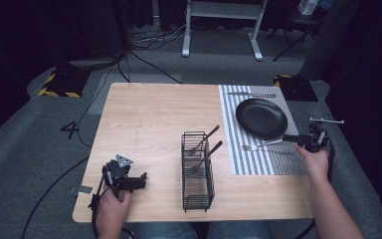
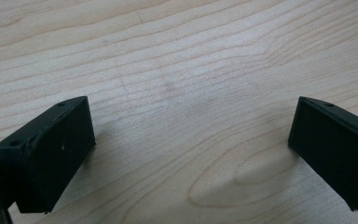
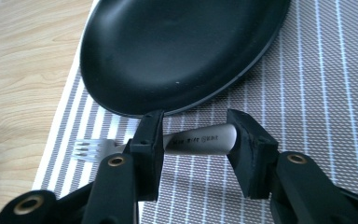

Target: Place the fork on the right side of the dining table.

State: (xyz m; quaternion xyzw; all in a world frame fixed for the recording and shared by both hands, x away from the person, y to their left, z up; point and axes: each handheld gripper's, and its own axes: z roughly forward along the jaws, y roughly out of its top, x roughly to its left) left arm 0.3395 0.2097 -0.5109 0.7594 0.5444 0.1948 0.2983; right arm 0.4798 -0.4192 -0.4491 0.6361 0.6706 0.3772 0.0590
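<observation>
1. Plate [image 1: 261, 117]: black, round, shallow; lies on the striped placemat [image 1: 258, 162]. Landmark for all entries below.
2. Fork [image 3: 121, 148]: steel, lying flat on the placemat just beside the plate's near rim, tines pointing away from the plate toward the bare wood. Handle stamped with small lettering.
3. Right gripper [image 3: 196, 140]: at the plate's near-right side, jaws standing half apart on either side of the fork's handle. The handle lies crosswise between them; the pads do not appear to press on it.
4. Left gripper [image 2: 186, 140]: well apart from the plate, at the table's near-left corner, jaws wide over bare wood, nothing between them.
5. Wire caddy [image 1: 197, 172]: black mesh, near the plate's left, off the placemat; holds two utensils [image 1: 205, 149] leaning upright.
6. Knife [image 1: 251, 94]: on the placemat beyond the plate's far rim.
7. Step in hand, as judged: setting the fork beside the plate. To do it well, let the jaws clear the handle on both sides before lifting, rise straight up so neither pad drags the fork askew, and keep off the plate's rim, which is close to the jaws.
</observation>
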